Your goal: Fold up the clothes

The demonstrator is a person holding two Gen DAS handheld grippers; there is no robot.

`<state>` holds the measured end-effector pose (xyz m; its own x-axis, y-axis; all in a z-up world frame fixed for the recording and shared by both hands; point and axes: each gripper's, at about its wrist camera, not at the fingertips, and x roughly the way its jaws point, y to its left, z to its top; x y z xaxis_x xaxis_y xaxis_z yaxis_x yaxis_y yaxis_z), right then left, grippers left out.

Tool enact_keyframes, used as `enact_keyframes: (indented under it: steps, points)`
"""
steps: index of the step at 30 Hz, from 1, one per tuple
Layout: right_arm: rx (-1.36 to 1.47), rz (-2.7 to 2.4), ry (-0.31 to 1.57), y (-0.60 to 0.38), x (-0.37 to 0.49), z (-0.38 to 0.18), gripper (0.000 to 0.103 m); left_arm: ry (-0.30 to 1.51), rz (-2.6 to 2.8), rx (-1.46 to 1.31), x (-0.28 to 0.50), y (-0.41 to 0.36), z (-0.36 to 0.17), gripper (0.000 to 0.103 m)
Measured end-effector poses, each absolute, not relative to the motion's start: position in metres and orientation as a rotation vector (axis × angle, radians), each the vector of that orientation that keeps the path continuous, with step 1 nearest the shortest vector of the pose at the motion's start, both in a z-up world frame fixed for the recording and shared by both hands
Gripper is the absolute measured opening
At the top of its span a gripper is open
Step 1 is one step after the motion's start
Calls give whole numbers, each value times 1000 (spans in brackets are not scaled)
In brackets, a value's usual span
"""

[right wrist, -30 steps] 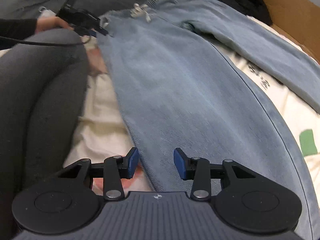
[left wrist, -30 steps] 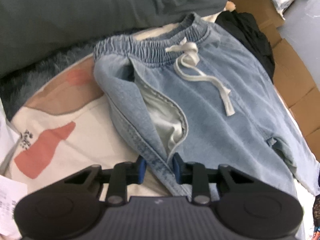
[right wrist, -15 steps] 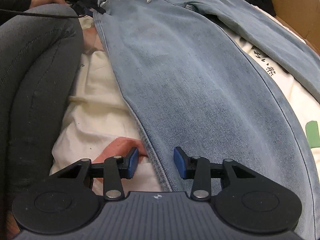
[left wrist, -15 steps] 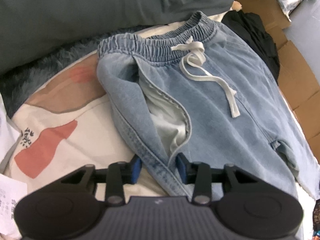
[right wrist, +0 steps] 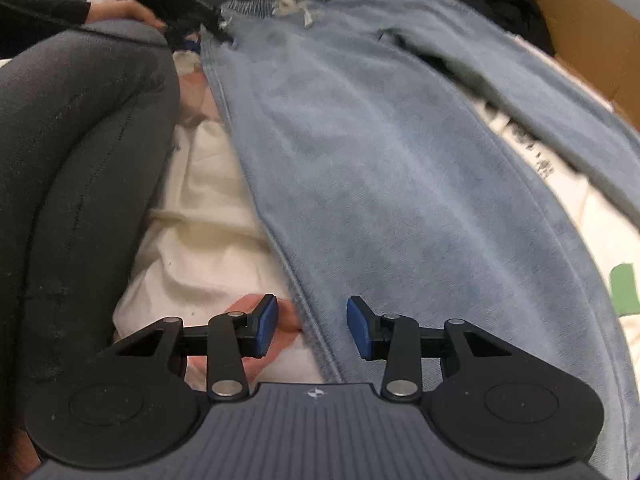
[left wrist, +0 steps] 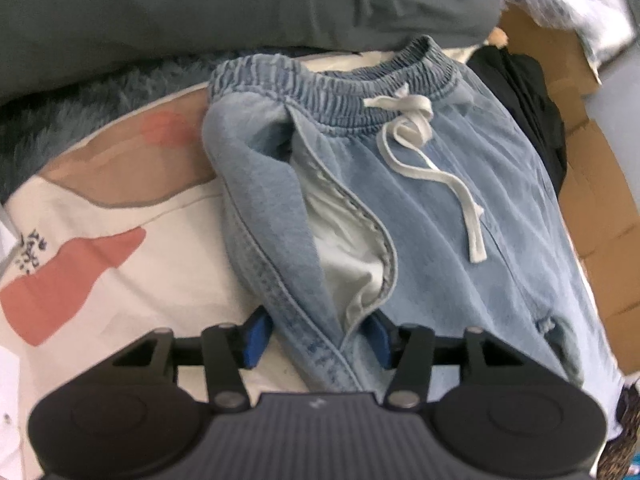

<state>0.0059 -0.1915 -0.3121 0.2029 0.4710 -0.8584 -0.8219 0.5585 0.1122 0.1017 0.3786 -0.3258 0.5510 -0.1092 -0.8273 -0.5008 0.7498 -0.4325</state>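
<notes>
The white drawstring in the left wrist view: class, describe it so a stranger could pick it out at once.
Find the light blue denim trousers spread over the printed cream sheet. Follow their gathered elastic waistband at the top. Tied below it, the white drawstring trails down the front, the only white cord on the blue fabric.

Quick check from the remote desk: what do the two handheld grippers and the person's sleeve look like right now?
Both the left gripper and the right gripper look alike: a ribbed dark grey body with a small white emblem, two round black discs, black linkage arms with silver rivets, and blue-padded jaws. In the right wrist view, the person's sleeve is black, with a black cable running alongside it.
</notes>
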Motion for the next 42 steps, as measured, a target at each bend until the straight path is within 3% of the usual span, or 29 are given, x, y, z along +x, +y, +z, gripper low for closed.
enact_keyframes:
  steps: [5, 7, 9, 15, 17, 18, 19, 22, 23, 25, 28, 42]
  points:
    - [-456, 934, 1026, -189, 5, -317, 43, 979, 254, -682, 104, 376, -323, 53]
    - [-469, 922, 1012, -191, 5, -316, 14, 986, 254, -654, 105, 376, -320, 41]
    - [-453, 923, 1001, -196, 7, -311, 5, 983, 251, -643, 103, 377, -317, 36]
    - [-436, 931, 981, -198, 7, -308, 7, 974, 254, -669, 98, 381, -318, 39]
    - [-464, 931, 987, -193, 6, -311, 15, 965, 266, -702, 99, 383, -322, 43]
    - [-483, 934, 983, -190, 4, -313, 30, 960, 268, -714, 101, 384, -323, 44]
    - [-503, 937, 973, -188, 2, -314, 37, 955, 271, -724, 102, 384, -325, 47]
    - [-564, 936, 956, -183, -4, -322, 38, 935, 281, -739, 108, 386, -328, 49]
    - [-576, 937, 949, -182, -5, -323, 38, 932, 287, -743, 110, 387, -327, 49]
    - [-571, 936, 947, -185, -4, -322, 15, 935, 302, -751, 112, 388, -325, 45]
    - [-549, 933, 941, -191, 0, -316, 4, 908, 298, -749, 109, 389, -318, 34]
    - [-487, 921, 869, -211, 18, -270, 3, 759, 275, -784, 97, 388, -270, 28]
